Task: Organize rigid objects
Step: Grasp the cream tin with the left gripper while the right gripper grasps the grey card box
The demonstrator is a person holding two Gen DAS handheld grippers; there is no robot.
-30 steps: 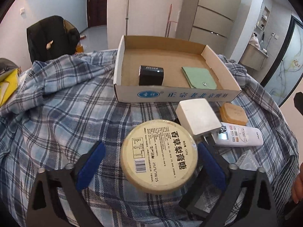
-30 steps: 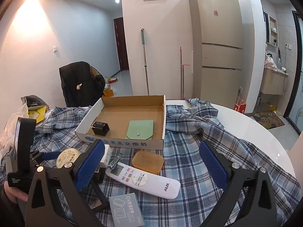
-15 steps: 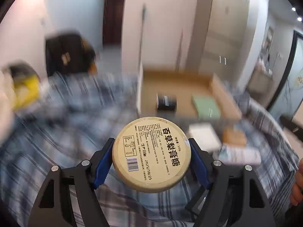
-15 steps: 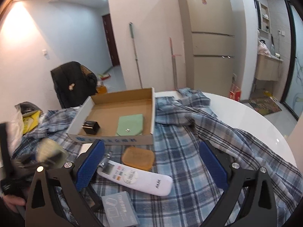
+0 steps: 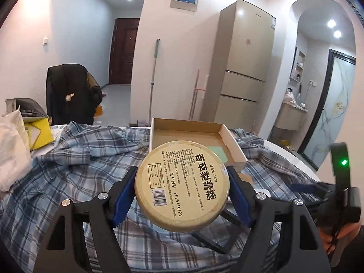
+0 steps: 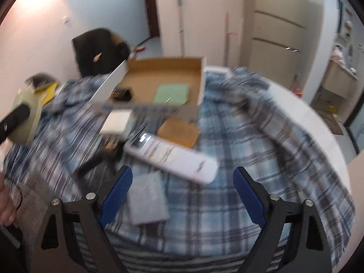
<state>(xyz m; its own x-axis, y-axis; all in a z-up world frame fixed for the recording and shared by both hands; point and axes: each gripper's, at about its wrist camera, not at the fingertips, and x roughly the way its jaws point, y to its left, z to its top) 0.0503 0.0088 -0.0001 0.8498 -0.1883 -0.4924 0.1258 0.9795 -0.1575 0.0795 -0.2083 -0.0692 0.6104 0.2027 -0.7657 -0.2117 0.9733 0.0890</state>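
Observation:
My left gripper (image 5: 182,190) is shut on a round tan tin (image 5: 182,185) with Chinese lettering and holds it in the air above the plaid cloth, in front of the open cardboard box (image 5: 195,134). The tin also shows at the far left of the right wrist view (image 6: 27,116). My right gripper (image 6: 182,193) is open and empty above the cloth. Below and ahead of it lie a white remote (image 6: 170,157), a grey packet (image 6: 147,199), a tan case (image 6: 178,132) and a white box (image 6: 117,121). The cardboard box (image 6: 163,86) holds a green pouch (image 6: 173,93) and a black item (image 6: 122,93).
A blue plaid cloth (image 5: 68,159) covers the round white table (image 6: 318,122). A yellow box (image 5: 38,134) and a white bag (image 5: 11,150) lie at the left. A chair with a black jacket (image 5: 68,91) and a fridge (image 5: 241,68) stand behind.
My left gripper closed on the tin and lifted it off the cloth. My right gripper swung forward and down over the items; its view is blurred.

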